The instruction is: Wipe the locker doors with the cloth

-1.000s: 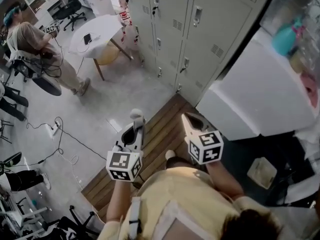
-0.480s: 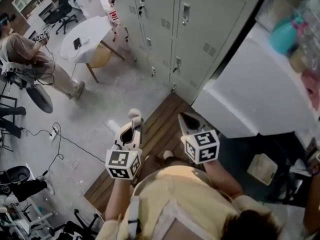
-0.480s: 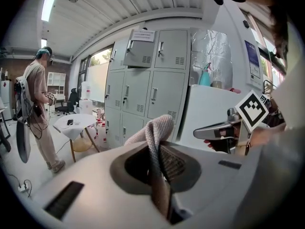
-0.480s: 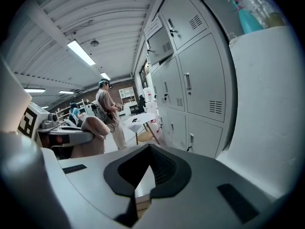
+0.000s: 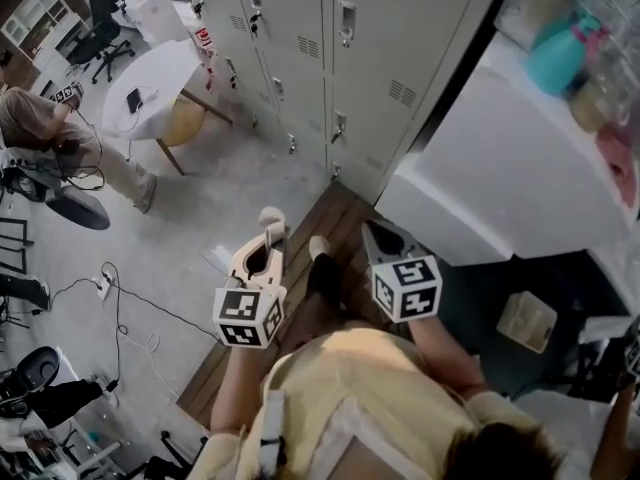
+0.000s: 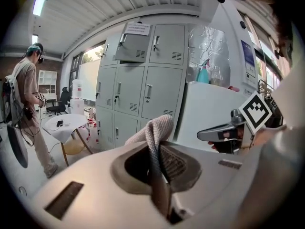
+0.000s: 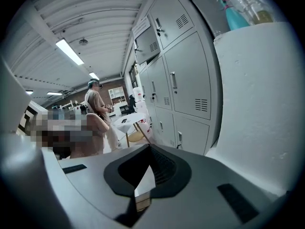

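Grey steel locker bank (image 5: 300,38) ahead, with a white box-shaped cabinet (image 5: 500,178) at its right end. Left gripper (image 5: 268,238): jaws clamped on a beige knitted cloth (image 6: 156,128), which bunches out past the jaw tips, well apart from the locker doors. Right gripper (image 5: 375,233): jaws together, nothing between them, alongside the left.

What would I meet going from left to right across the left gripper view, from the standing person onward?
person → round table → lockers → right gripper. The cloth is left out, because it lies in front of the lockers.
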`<state>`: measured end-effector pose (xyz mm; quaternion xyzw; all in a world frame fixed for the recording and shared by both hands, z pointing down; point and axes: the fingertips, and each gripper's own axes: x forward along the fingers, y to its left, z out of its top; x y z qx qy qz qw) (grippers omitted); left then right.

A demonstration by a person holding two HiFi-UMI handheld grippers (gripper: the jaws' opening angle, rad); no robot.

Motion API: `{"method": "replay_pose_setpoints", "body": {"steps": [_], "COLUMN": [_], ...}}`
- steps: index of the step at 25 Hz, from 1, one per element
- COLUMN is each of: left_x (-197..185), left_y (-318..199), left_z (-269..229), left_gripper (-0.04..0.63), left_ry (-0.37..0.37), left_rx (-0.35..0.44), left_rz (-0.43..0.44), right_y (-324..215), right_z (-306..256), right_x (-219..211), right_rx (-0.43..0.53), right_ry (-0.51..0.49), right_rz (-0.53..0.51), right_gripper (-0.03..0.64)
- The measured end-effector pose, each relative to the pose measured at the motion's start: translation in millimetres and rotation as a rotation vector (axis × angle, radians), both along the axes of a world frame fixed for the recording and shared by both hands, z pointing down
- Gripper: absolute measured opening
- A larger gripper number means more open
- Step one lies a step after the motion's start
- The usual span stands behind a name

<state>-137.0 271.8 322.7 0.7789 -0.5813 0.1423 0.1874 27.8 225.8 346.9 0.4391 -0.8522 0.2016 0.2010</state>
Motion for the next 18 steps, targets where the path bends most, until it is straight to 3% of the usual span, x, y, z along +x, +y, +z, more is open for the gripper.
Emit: {"method": "replay_pose_setpoints", "body": {"steps": [9,18], "left_x": [6.7,21.2], "left_y": [-48.8,-134.0], "left_z": [24.8,41.3], "left_gripper": [0.016,0.016], "left_ry": [0.027,0.024], "left_rx": [-0.035,-0.031], "left_rz": [0.040,0.067], "right_y": [-32.4,-90.2], "right_z": [4.6,13.6], "right_x": [23.6,49.0], "right_rx": [-0.001,-0.007], "right_ry": [0.035,0.061], "right_rz": [0.089,0.184], "right_gripper": [0.002,0.003]}}
